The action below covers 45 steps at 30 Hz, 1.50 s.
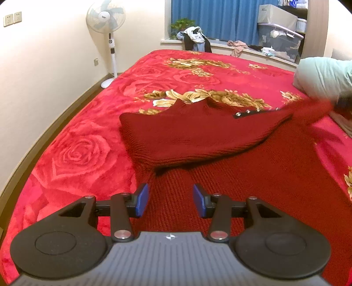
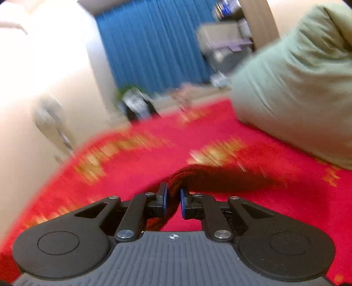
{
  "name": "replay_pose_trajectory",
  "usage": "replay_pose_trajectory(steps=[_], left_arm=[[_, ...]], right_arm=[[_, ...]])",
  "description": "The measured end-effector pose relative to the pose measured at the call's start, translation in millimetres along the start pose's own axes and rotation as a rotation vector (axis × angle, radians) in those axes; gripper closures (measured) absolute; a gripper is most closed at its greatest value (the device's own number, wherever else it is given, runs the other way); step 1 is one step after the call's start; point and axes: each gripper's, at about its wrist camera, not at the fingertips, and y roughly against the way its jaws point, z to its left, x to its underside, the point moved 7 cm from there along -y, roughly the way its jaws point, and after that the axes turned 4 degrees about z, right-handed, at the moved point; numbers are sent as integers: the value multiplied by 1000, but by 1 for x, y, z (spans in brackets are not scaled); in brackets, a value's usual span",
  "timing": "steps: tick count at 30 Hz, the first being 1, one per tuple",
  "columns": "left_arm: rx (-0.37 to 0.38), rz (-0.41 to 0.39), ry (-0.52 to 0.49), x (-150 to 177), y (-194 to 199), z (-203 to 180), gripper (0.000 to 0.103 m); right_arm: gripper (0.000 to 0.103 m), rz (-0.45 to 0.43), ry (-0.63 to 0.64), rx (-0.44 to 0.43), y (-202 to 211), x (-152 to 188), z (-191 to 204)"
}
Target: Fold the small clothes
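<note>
We are holding the left gripper low in the centre of the left wrist view, its two blue-padded fingers standing wide apart with nothing between them. Below and around those fingers we are seeing the dark red knitted sweater, which is lying on the red floral blanket and filling the centre and lower right of that frame. One part of the sweater is lying folded over the rest as a thick flap across the middle of the frame, and a dark strip with metal snaps is showing along its upper right edge. Toward the right edge of that view the knit is stretching up and away into a blurred area.

In the right wrist view, which is blurred, we are gripping with the right gripper at the lower centre. Its fingers are nearly closed, pinching a bunched edge of the sweater, and the fabric is trailing off to the right over the blanket.

A pale green pillow is occupying the upper right of this frame. A standing fan is standing at the upper left of the left wrist view, and blue curtains are hanging at the top centre.
</note>
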Motion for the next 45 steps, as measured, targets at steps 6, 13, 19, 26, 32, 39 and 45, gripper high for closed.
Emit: replay_pose_trajectory(steps=[6,13,19,26,32,39,45], left_arm=[[-8,13,-30,2,-5,-8,53],[-18,28,-42,4,-10,-11,53],[-10,28,-44,2,-13,-13,53],[-10,25,-14,2,-12,-7,53],[-37,-3,-17,1,-7,-5,53],[-41,14,3,4,-7,-2,53],[-61,107,58,30,-11,19,46]], right_arm=[[83,288,-314,58,-51,88,-90],[83,223,-541,80,-63,81,-130],[92,46,-370,36,-44,38,-120],[72,134,-326,373,-31,64,-140],[72,128,-185,183,32,66,-95],[50,394,98,-203,116,148,4],[49,530,277,-143,137,228,21]])
